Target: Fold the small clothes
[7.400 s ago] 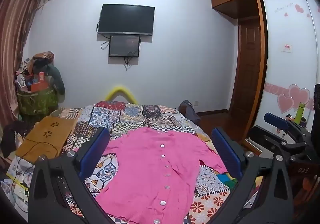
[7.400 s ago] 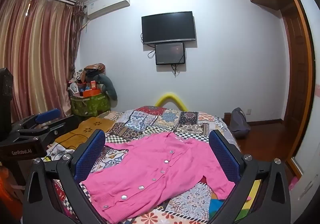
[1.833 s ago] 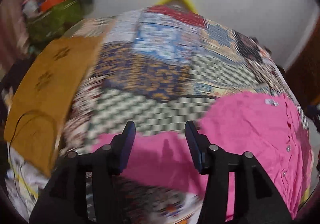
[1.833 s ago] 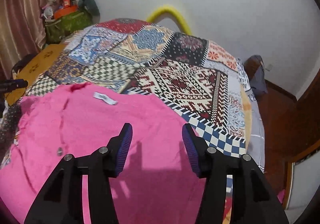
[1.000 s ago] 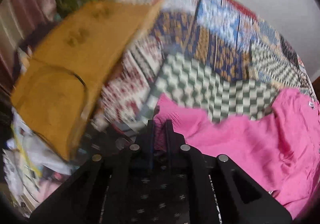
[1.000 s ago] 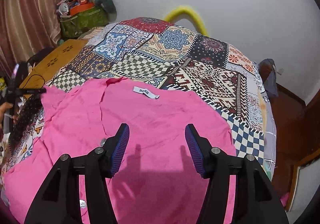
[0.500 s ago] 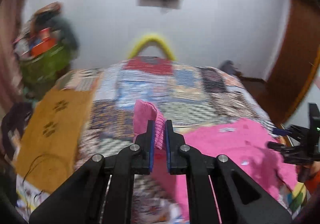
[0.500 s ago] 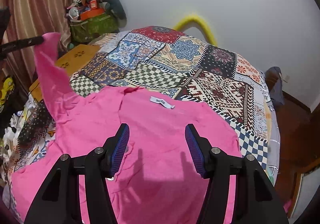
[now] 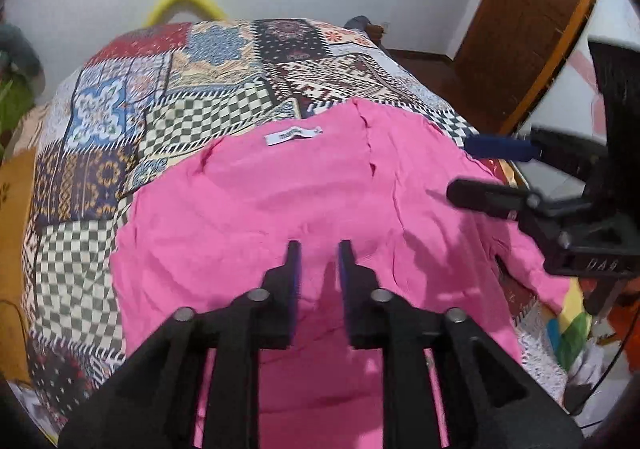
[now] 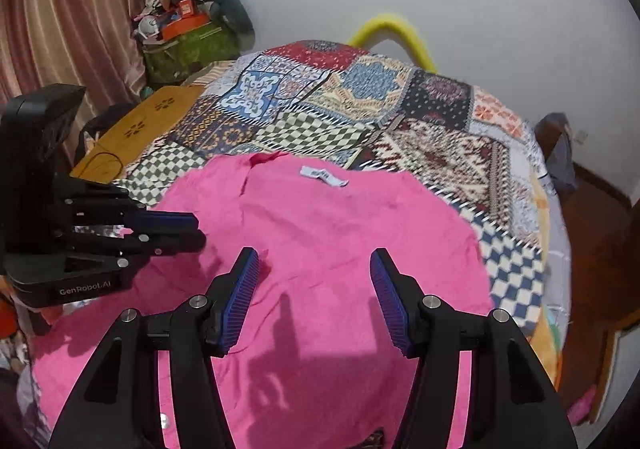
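**Left sleeve folded in and released; right side not yet folded**

The pink cardigan (image 10: 320, 249) lies back-up on the patchwork bed (image 10: 360, 117), its neck label (image 10: 323, 176) at the far edge, ahead of both tools.

Left hand-held gripper (image 9: 318, 261): half a second ago it was clenched on the raised sleeve end. Now its jaws stand a little apart with nothing between them, hovering just above the cloth. The sleeve has been laid across the body of the garment and let go; creased folds show ahead and to the right of this tool.

Right hand-held gripper (image 10: 314, 269): released, jaws wide, empty, poised over the middle of the garment. Its stance matches that of a second ago. It appears in the left view to the right (image 9: 496, 169).

Judgement: the first sleeve fold is done. The right sleeve fold and the fold of the body remain. The next grasp probably falls to the right tool, on the cloth's edge to its right.
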`<state>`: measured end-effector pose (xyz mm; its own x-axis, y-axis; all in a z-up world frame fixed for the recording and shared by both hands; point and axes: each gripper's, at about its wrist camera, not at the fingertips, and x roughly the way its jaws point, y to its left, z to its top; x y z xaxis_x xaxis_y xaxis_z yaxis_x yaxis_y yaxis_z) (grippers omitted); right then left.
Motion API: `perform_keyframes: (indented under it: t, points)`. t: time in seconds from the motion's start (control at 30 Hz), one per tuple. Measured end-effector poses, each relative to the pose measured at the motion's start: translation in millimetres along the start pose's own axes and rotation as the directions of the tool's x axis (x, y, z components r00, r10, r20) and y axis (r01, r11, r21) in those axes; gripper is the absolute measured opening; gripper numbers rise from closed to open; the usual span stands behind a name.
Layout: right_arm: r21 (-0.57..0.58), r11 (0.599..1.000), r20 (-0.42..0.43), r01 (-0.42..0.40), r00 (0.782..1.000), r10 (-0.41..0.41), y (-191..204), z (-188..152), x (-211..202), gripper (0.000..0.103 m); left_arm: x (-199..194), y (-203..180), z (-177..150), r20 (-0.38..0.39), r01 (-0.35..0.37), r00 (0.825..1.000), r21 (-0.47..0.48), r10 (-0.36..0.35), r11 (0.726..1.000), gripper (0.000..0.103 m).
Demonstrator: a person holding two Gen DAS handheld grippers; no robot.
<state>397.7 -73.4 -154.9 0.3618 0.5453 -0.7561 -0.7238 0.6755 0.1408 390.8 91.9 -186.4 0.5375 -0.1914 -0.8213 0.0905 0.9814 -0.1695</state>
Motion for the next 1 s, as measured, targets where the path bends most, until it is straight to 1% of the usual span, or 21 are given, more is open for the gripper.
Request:
perform_keyframes:
  t: [0.03, 0.1, 0.17, 0.2, 0.27, 0.37, 0.4, 0.43, 0.47, 0.5, 0.53, 0.6, 0.63, 0.67, 0.7, 0.73, 0.77, 0.83, 0.9, 0.93, 1.0]
  points:
    - [0.004, 1.000, -0.004, -0.012, 1.000, 0.012, 2, 0, 2, 0.054, -9, 8, 1, 0.021, -0.004, 1.000, -0.025, 0.004, 1.000, 0.035]
    - [0.001, 1.000, -0.008, -0.026, 1.000, 0.026, 6, -1, 5, 0.054, -26, 27, 1, 0.063, -0.033, 0.997, -0.066, 0.038, 0.997, 0.057]
    - [-0.003, 0.999, -0.019, -0.044, 0.999, 0.044, 11, 0, 11, 0.054, -43, 56, -3, 0.102, -0.088, 0.990, -0.128, 0.101, 0.988, 0.062]
    - [-0.006, 0.999, -0.021, -0.049, 0.999, 0.049, 13, 0, 14, 0.054, -46, 68, -6, 0.102, -0.106, 0.987, -0.152, 0.122, 0.983, 0.062]
    - [-0.011, 0.998, -0.031, -0.065, 0.997, 0.065, 19, 1, 23, 0.054, -48, 98, -16, 0.083, -0.137, 0.984, -0.214, 0.157, 0.967, 0.062]
    - [-0.009, 0.997, -0.057, -0.071, 0.996, 0.070, 24, 5, 41, 0.053, -32, 144, -42, 0.015, -0.211, 0.974, -0.288, 0.225, 0.934, 0.062]
    - [-0.004, 0.998, -0.070, -0.070, 0.995, 0.070, 25, 6, 48, 0.049, -27, 152, -48, -0.003, -0.223, 0.972, -0.302, 0.233, 0.927, 0.062]
    - [0.004, 0.997, -0.079, -0.074, 0.994, 0.074, 25, 6, 54, 0.047, -20, 161, -56, -0.024, -0.223, 0.973, -0.321, 0.228, 0.920, 0.062]
    - [0.016, 0.996, -0.093, -0.088, 0.992, 0.089, 25, 7, 61, 0.041, -13, 168, -62, -0.040, -0.211, 0.977, -0.339, 0.210, 0.917, 0.062]
    - [0.021, 0.995, -0.104, -0.097, 0.990, 0.098, 26, 8, 65, 0.036, -5, 173, -67, -0.052, -0.189, 0.982, -0.360, 0.182, 0.914, 0.062]
    - [0.022, 0.995, -0.118, -0.101, 0.988, 0.103, 28, 8, 70, 0.034, 4, 178, -71, -0.059, -0.161, 0.987, -0.380, 0.149, 0.911, 0.061]
    - [0.010, 0.995, -0.131, -0.099, 0.986, 0.100, 33, 7, 75, 0.022, 15, 180, -73, -0.055, -0.108, 0.994, -0.397, 0.093, 0.912, 0.061]
    - [0.002, 0.995, -0.133, -0.098, 0.986, 0.097, 34, 6, 76, 0.017, 19, 177, -72, -0.048, -0.089, 0.996, -0.391, 0.076, 0.916, 0.060]
    - [-0.006, 0.996, -0.128, -0.090, 0.988, 0.089, 35, 5, 75, 0.009, 22, 173, -70, -0.040, -0.081, 0.997, -0.379, 0.071, 0.922, 0.052]
    - [-0.012, 0.996, -0.117, -0.085, 0.990, 0.083, 35, 5, 74, 0.007, 25, 168, -68, -0.031, -0.079, 0.997, -0.360, 0.072, 0.930, 0.032]
    - [-0.017, 0.996, -0.105, -0.084, 0.991, 0.082, 35, 6, 72, 0.006, 28, 162, -65, -0.032, -0.074, 0.997, -0.332, 0.067, 0.940, 0.017]
    - [-0.019, 0.996, -0.097, -0.083, 0.992, 0.080, 34, 7, 70, 0.005, 32, 157, -62, -0.041, -0.080, 0.997, -0.308, 0.071, 0.948, 0.005]
    - [-0.022, 0.999, -0.072, -0.047, 0.996, 0.045, 31, 10, 66, 0.003, 35, 150, -58, -0.041, -0.155, 0.988, -0.264, 0.150, 0.952, 0.005]
    - [-0.022, 1.000, -0.058, -0.008, 0.998, 0.007, 27, 12, 64, 0.003, 37, 150, -59, -0.043, -0.216, 0.976, -0.235, 0.212, 0.948, 0.005]
    - [-0.011, 1.000, -0.071, -0.016, 0.997, 0.015, 24, 11, 66, 0.003, 38, 151, -60, -0.047, -0.234, 0.972, -0.234, 0.229, 0.944, 0.005]
    - [-0.007, 1.000, -0.097, -0.015, 0.995, 0.015, 23, 10, 70, 0.004, 35, 152, -63, -0.053, -0.241, 0.971, -0.236, 0.235, 0.941, 0.006]
